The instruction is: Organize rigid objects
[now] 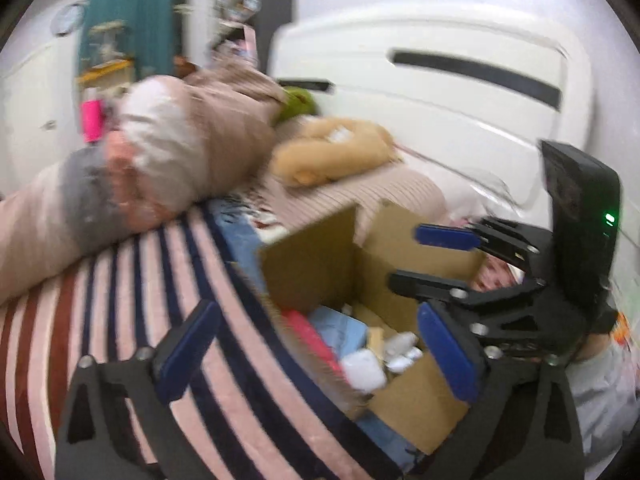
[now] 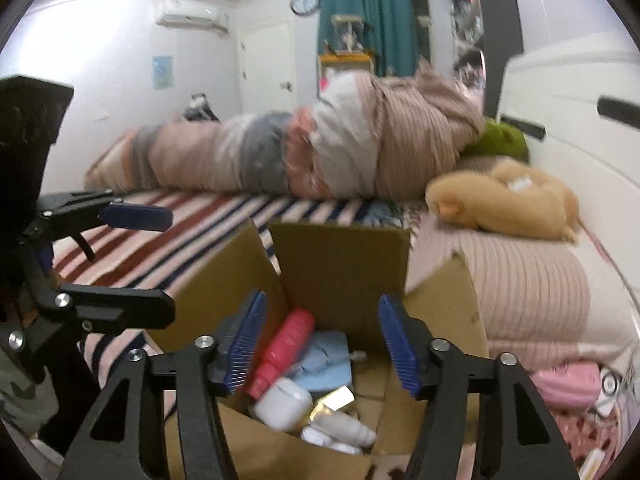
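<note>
An open cardboard box [image 2: 340,268] stands on the striped bed. Inside lie a pink-red bottle [image 2: 286,350], a light blue item [image 2: 326,360], a white case [image 2: 282,402], a small gold item [image 2: 334,400] and white bottles [image 2: 344,432]. My right gripper [image 2: 324,352] is open and empty just above the box opening. My left gripper [image 1: 316,356] is open and empty, left of the box [image 1: 416,396], whose contents [image 1: 360,368] show between its fingers. The right gripper [image 1: 432,264] also shows in the left wrist view, over the box.
A rolled quilt [image 2: 304,152] lies across the far side of the bed. A tan plush toy [image 2: 508,204] rests on a ribbed pink pillow [image 2: 520,292]. A white headboard [image 1: 440,80] stands behind. Pink items [image 2: 572,384] lie at the right.
</note>
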### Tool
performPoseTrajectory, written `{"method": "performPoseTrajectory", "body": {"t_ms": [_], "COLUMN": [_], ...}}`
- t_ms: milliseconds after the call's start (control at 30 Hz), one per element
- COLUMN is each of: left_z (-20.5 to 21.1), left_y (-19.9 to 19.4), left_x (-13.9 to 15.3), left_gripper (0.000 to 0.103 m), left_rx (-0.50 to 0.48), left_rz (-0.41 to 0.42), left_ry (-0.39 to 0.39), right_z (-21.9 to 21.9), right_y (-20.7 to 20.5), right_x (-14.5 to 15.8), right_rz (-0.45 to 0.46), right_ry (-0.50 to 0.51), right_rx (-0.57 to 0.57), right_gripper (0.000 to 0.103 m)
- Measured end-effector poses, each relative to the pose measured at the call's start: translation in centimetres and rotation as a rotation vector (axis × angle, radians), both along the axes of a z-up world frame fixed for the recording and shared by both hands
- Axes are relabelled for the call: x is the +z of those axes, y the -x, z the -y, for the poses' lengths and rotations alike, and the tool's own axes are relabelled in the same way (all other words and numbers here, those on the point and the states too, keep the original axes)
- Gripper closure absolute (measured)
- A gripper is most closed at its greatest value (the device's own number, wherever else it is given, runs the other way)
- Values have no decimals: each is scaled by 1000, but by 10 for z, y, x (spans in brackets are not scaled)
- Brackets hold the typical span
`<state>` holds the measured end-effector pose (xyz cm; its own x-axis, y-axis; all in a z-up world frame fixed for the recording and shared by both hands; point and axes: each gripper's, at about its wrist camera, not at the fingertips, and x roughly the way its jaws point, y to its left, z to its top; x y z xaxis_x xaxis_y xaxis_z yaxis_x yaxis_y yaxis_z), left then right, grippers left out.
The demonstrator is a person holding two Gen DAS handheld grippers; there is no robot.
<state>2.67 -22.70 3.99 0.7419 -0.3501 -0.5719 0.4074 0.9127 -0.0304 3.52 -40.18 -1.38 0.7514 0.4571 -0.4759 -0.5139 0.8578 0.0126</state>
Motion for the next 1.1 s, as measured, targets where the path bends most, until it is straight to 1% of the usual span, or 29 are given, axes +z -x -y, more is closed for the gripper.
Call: {"method": "performPoseTrajectory", "body": {"t_ms": [67, 100, 167, 233, 300, 433, 600, 733, 867, 1100], "left_z": [-12, -17, -31, -42, -52, -66, -75, -79, -80, -82], "left_y": [8, 10, 15, 15, 16, 17, 16, 17, 17, 18], "left_x": [3, 3, 3, 1, -3, -8, -12, -12, -12, -12], "left_gripper": [2, 2, 2, 2, 2, 2, 2, 2, 1, 2], "left_rx": [101, 138, 214, 251, 295, 340, 362, 365, 371, 376], "left_rz": [40, 52, 80, 73, 77, 81, 81, 78, 78, 84], "left_ry": [11, 17, 49, 59, 58, 55, 53, 65, 57, 54], "right_z": [-3, -4, -7, -10, -12, -17, -24, -24, -23, -22], "right_y": [6, 8, 13, 19, 22, 25, 27, 27, 26, 26], "right_x": [8, 11, 15, 18, 18, 13, 10, 11, 12, 12], "right_rz": [37, 51, 77, 116, 131, 119, 103, 104, 101, 104], "right_ry": [-16, -23, -30, -37, -43, -76, -81, -86, -95, -83], "right_rx": [24, 34, 53, 68, 86, 114, 118, 111, 109, 110], "right_gripper": [33, 31, 11, 3, 3, 3, 3, 3, 3, 3]}}
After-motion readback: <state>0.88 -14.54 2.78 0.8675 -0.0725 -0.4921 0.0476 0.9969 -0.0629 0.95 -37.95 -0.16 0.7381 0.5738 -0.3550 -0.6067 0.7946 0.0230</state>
